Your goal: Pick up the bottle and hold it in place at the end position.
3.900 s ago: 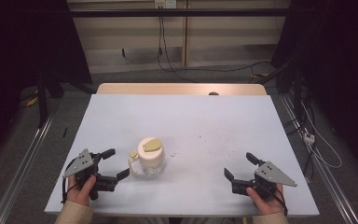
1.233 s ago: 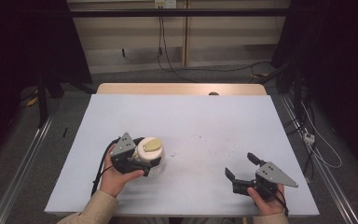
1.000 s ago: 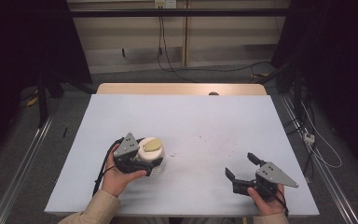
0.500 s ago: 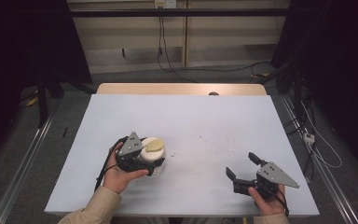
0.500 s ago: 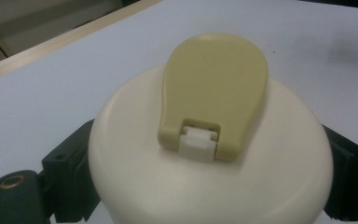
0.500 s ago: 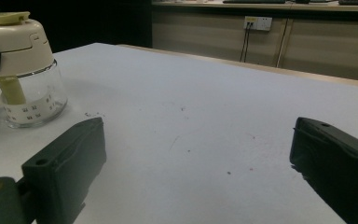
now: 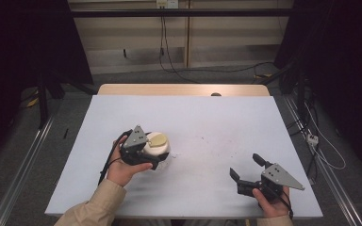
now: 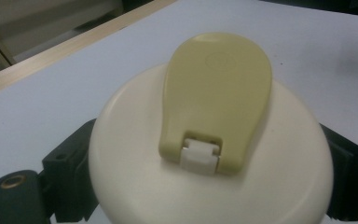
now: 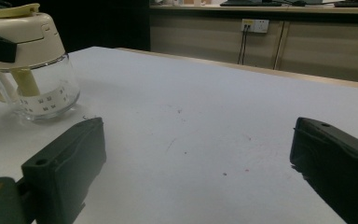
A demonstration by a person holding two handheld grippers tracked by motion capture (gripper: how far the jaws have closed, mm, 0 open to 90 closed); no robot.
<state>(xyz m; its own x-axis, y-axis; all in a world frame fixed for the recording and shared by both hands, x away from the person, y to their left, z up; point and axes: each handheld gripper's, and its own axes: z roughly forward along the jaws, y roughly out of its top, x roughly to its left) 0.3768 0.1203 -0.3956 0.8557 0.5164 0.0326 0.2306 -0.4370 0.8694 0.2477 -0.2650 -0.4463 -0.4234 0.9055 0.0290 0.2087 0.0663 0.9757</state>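
Left gripper (image 7: 147, 151) brought from table's near-left edge onto jar (image 7: 158, 149), left of centre; jaws just closing around lid (image 8: 209, 154), now gripping. Lifting outstanding. Right gripper (image 7: 247, 170) idle, open.

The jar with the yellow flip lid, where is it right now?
In the high view the jar stands on the white table's left half, between the left gripper's fingers.

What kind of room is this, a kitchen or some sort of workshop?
Probably a lab or test room, not a kitchen: a bare white table under a fixed camera, loose cables across the floor, a wall socket, and only one jar set out.
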